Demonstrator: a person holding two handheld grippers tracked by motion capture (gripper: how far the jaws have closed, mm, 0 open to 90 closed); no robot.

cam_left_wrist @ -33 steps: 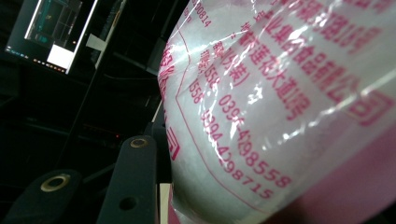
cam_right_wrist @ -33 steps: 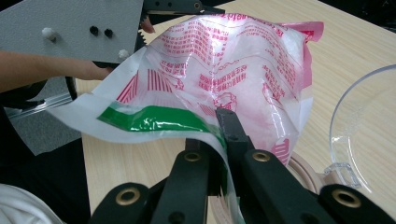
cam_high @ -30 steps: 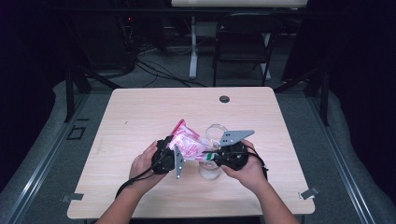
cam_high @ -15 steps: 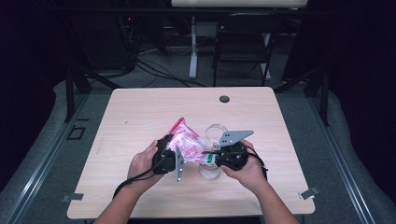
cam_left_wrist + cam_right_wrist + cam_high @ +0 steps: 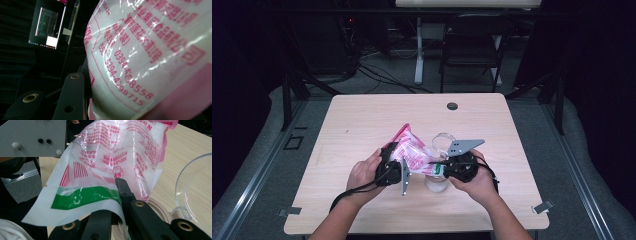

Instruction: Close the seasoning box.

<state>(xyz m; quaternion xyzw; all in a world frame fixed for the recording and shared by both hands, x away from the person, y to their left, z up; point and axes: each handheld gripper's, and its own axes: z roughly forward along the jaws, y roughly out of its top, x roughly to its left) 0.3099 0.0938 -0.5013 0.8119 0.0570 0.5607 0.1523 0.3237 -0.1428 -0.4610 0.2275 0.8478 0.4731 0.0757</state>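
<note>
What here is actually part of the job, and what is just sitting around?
In use:
- pink printed bag, held by both
- left tongs
- right tongs
- clear bowl beside the bag

Lying about:
- folding chair
- monitor
- floor cables

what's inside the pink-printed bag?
Through the clear film of the bag, white grainy contents show, packed toward its far end. The green-banded end by the right tongs looks flat and empty. The printed panels hide the rest, so how full it is cannot be told.
</note>
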